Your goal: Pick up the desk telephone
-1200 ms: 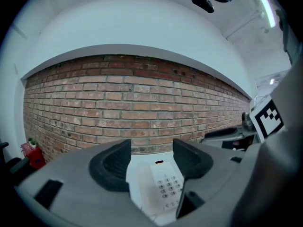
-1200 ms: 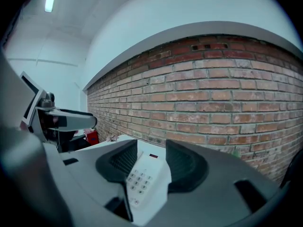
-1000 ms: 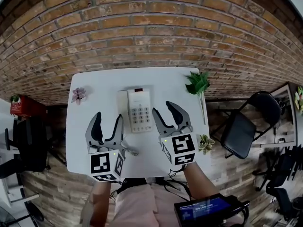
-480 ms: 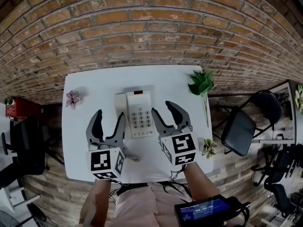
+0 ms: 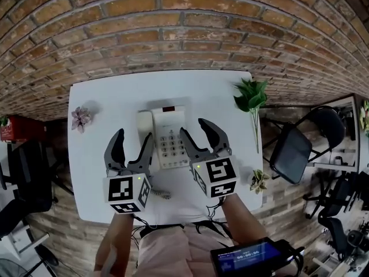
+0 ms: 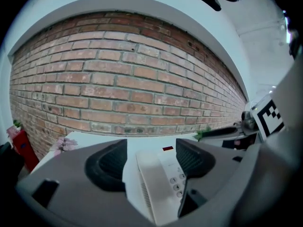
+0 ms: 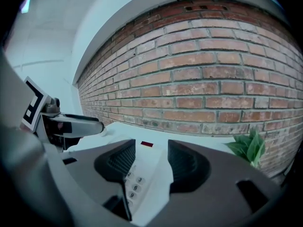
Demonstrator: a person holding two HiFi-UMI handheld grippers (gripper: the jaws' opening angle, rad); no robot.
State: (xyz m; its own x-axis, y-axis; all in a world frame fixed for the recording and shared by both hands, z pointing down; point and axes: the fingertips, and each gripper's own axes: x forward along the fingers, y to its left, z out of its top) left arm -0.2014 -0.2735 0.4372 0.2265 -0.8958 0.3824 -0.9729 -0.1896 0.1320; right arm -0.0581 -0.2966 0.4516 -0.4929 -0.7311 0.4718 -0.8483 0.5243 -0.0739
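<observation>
- Nearest the camera in the head view is a dark device with a lit blue screen (image 5: 248,257). Its writing is too small to read.
- Bare forearms lead up to two cubes printed with black-and-white square markers, one on the left gripper (image 5: 134,137) and one on the right gripper (image 5: 193,126).
- Both grippers have dark, curved jaws with ribbed inner pads. The ribbing shows only in the gripper views.
- The left gripper's jaws stand apart and have just been opening. Its own view shows the handset (image 6: 151,183) and the edge of the keypad between them, with no pad pressing.
- The right gripper's jaws are also parted and have just been opening. Its view shows the phone's right part with a column of round keys (image 7: 135,186) between them, ungripped. The digits are too blurred to read.
- A coiled cord (image 5: 161,192) lies by the left cube and appears only in the head view.
- The desk telephone (image 5: 164,136) is smooth white plastic. It sits mid-table between the two grippers, with the handset on its left and a small red window (image 5: 168,109) at its far end.
- The white table (image 5: 115,97) also carries a pink flower (image 5: 79,119) at far left, a green leafy sprig (image 5: 252,97) at far right and a small plant (image 5: 258,180) at the right edge.
- A black chair (image 5: 300,149) stands to the right of the table.
- Behind everything is a rough red brick wall (image 5: 173,27).
</observation>
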